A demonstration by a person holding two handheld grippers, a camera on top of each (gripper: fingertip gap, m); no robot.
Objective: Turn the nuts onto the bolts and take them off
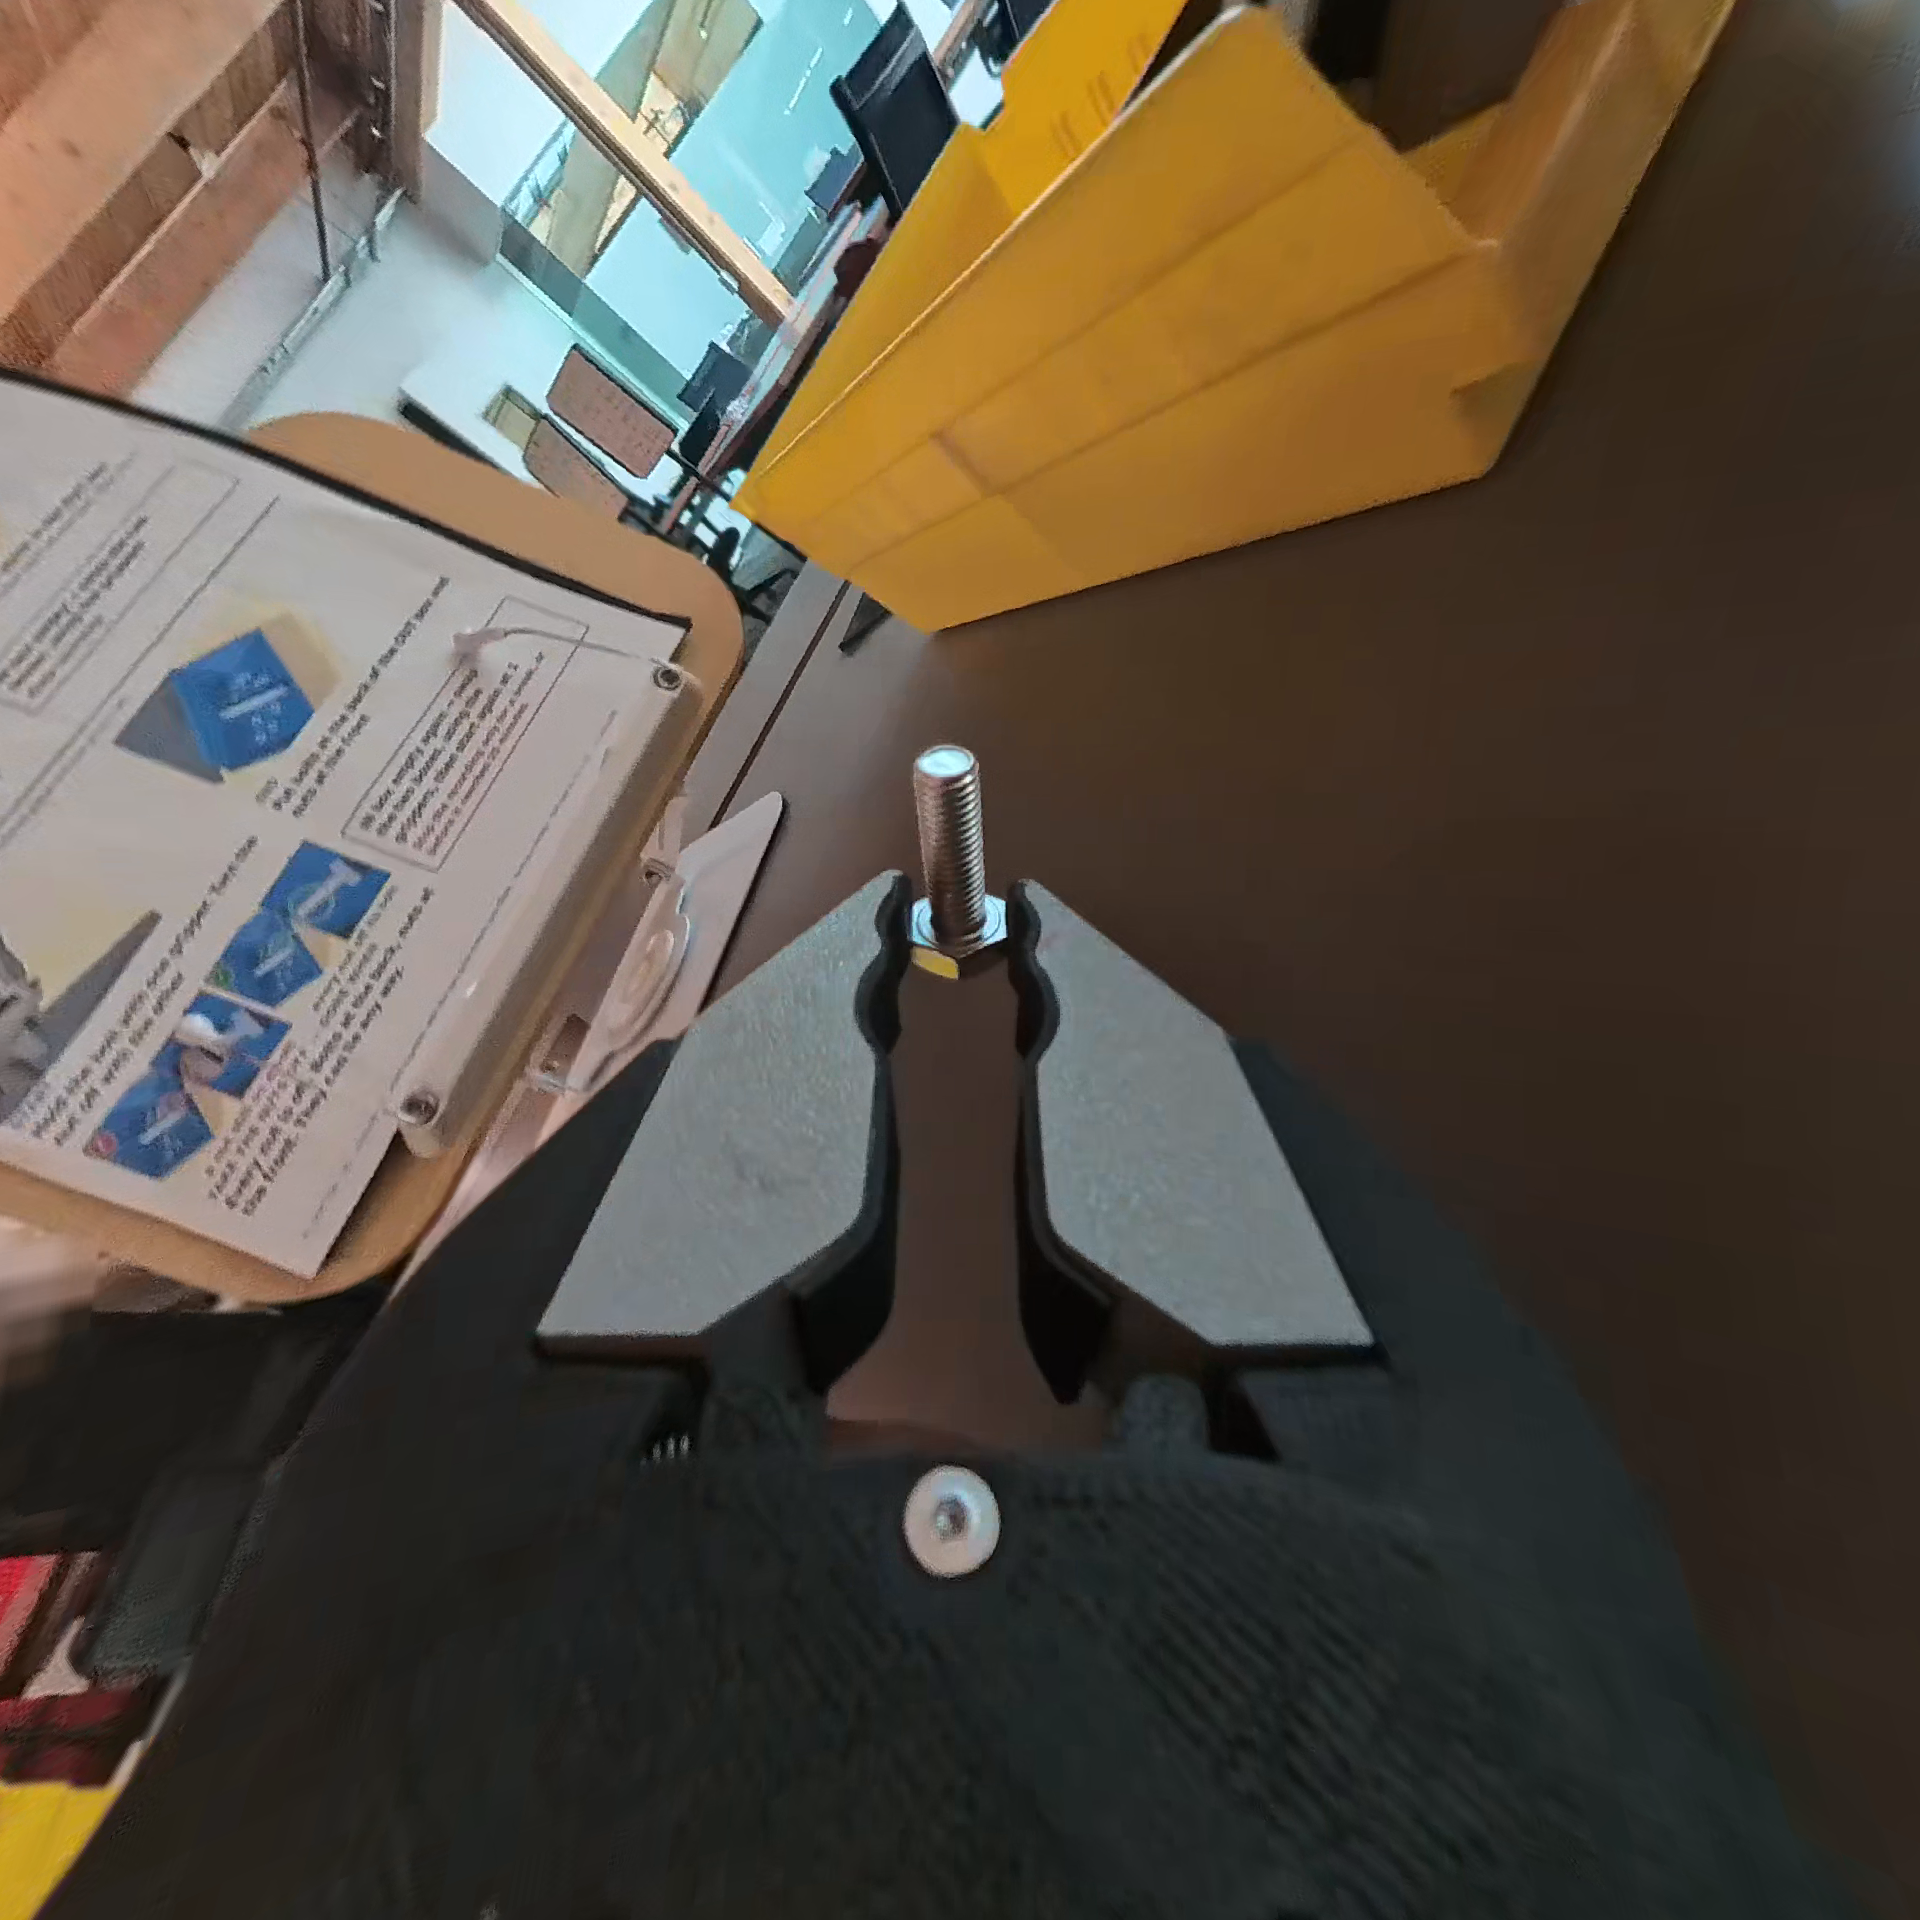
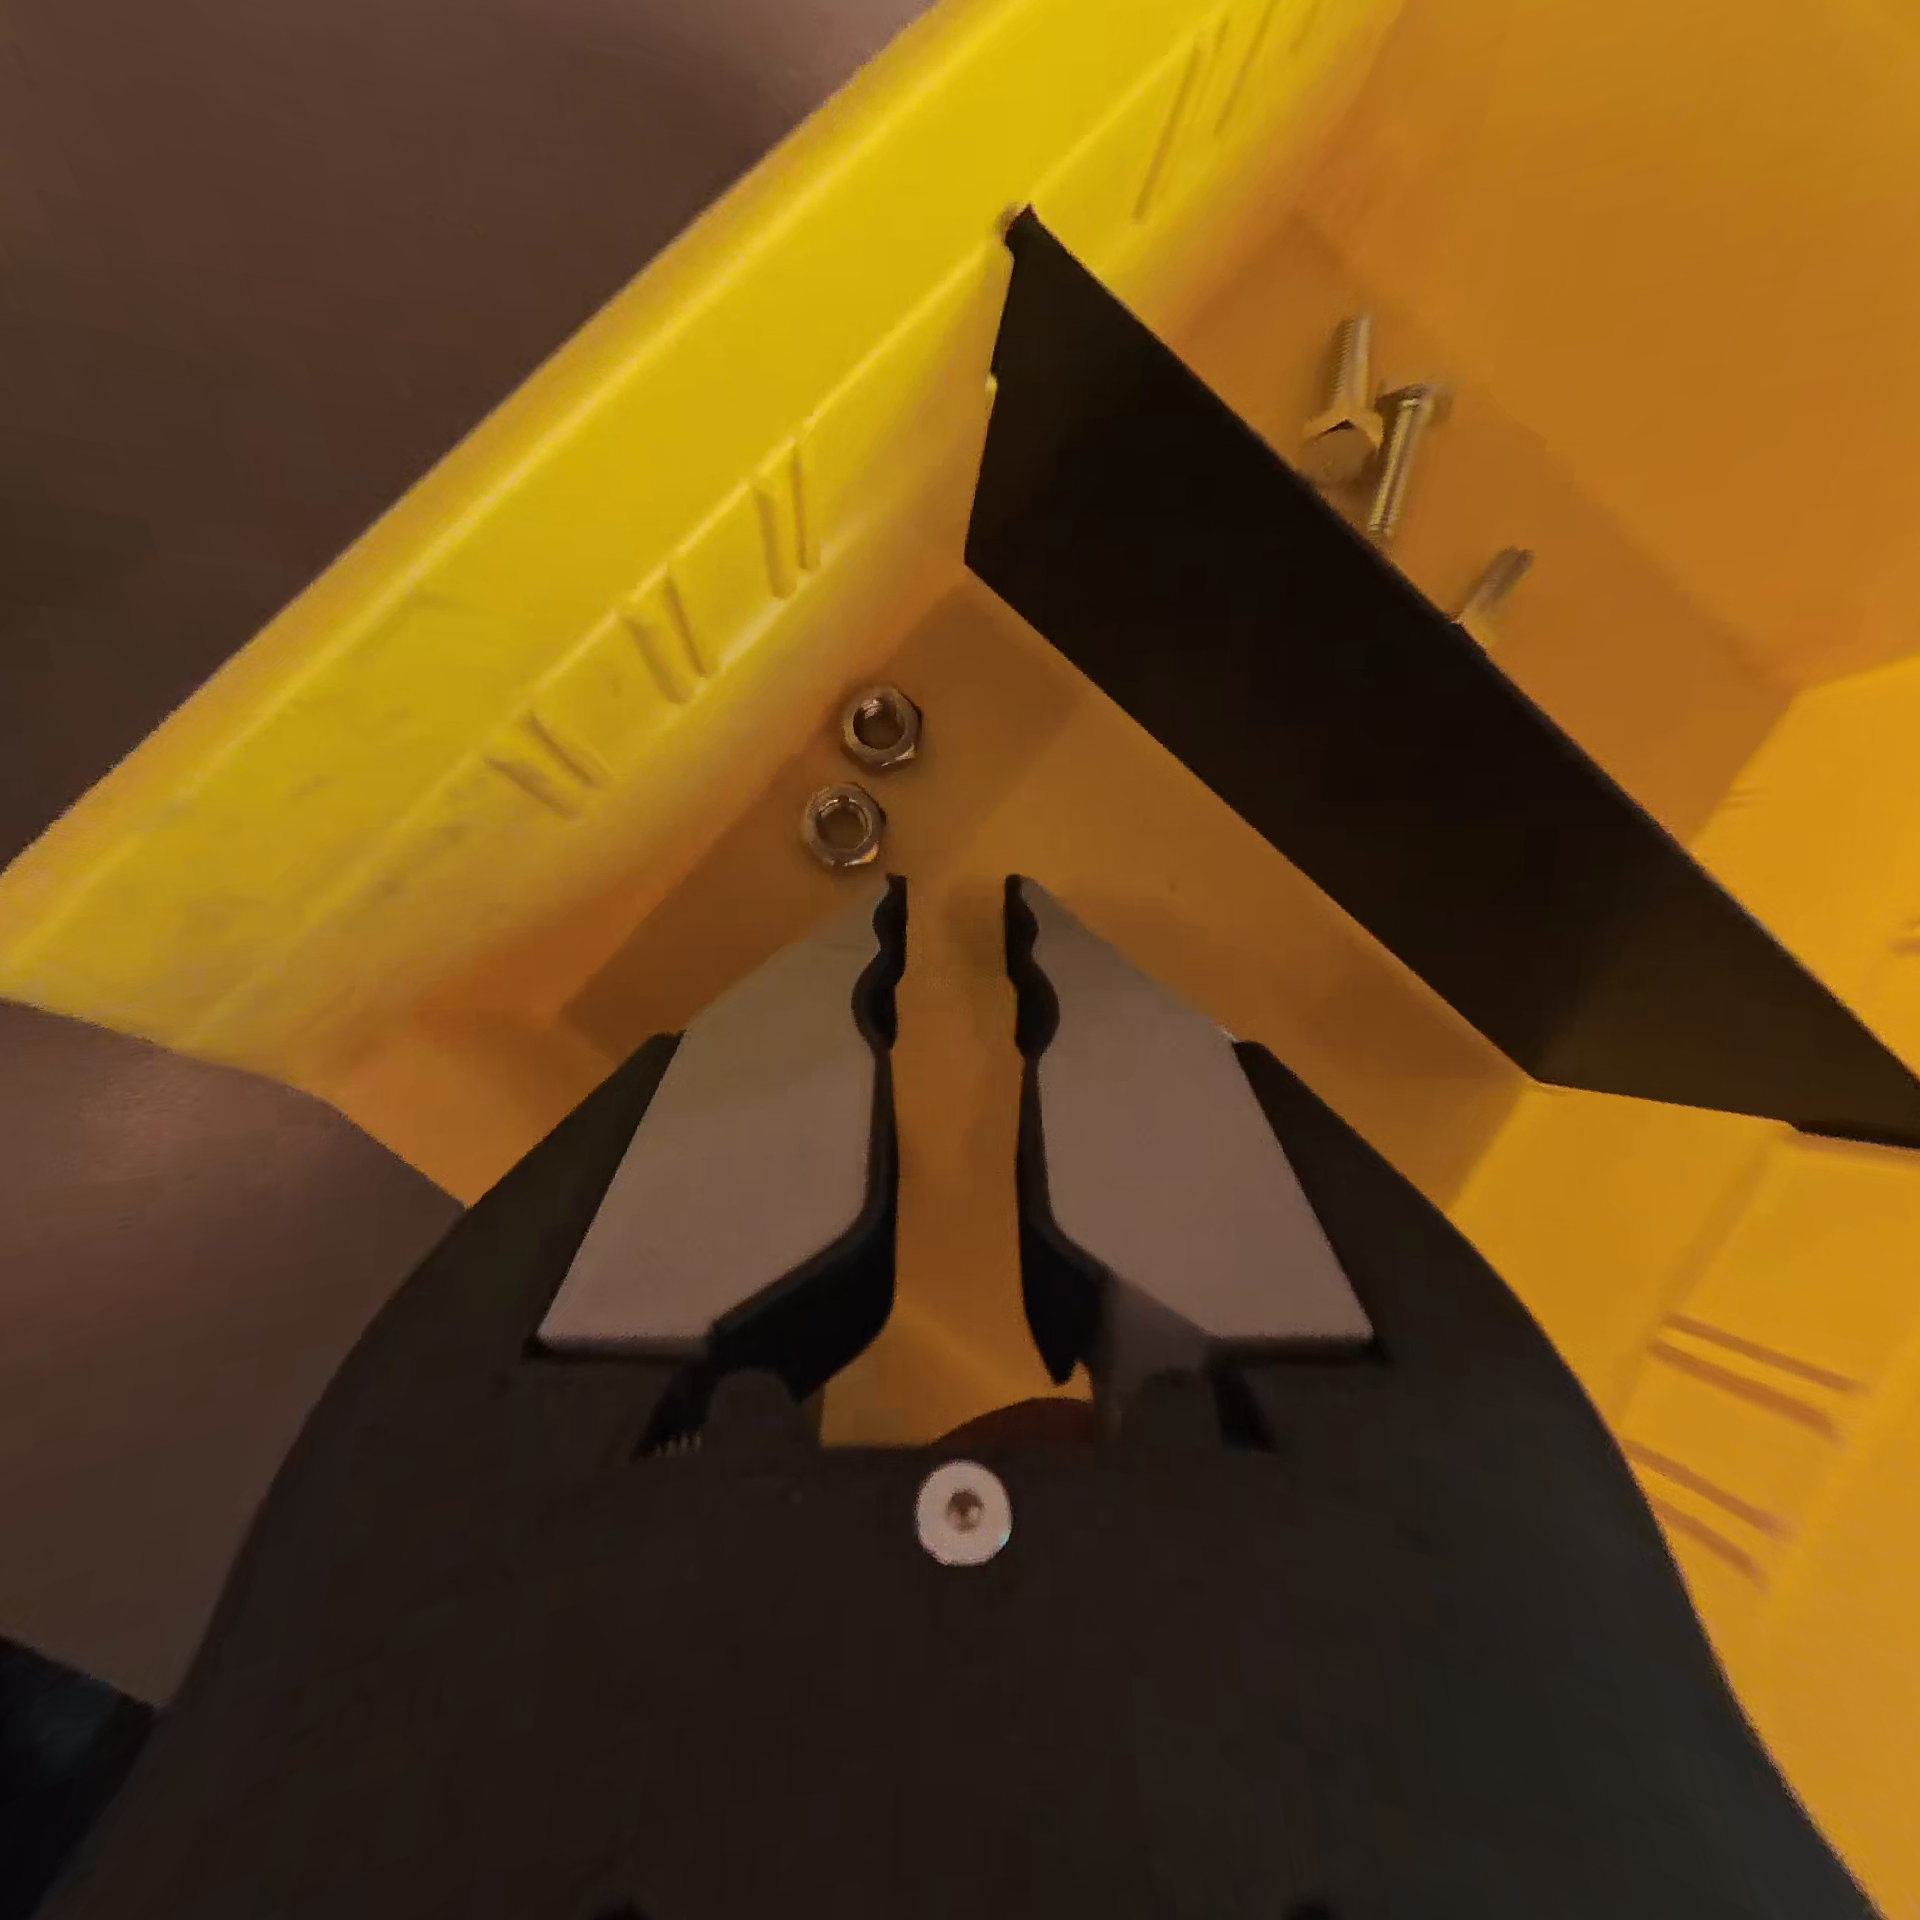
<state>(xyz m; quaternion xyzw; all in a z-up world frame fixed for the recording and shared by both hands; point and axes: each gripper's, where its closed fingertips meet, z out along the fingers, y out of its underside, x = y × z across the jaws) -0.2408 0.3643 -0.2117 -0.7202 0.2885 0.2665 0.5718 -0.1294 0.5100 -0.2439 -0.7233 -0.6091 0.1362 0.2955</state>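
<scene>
My left gripper (image 1: 956,920) is shut on the hex head of a silver bolt (image 1: 948,831); the threaded shaft points away from me, above a dark table (image 1: 1403,935). My right gripper (image 2: 954,894) is open a little and empty, inside a yellow bin (image 2: 520,644). Two silver nuts (image 2: 862,779) lie on the bin floor just past and left of my fingertips. Several bolts (image 2: 1382,436) lie in the compartment beyond a black divider (image 2: 1351,665).
A yellow bin (image 1: 1143,364) stands on the table at the far right of the left wrist view. A printed instruction sheet on a clipboard (image 1: 312,831) lies to the left. Red and black items (image 1: 62,1704) show at the lower left edge. The gap from one gripper's tips to the other's is roughly 20 centimeters.
</scene>
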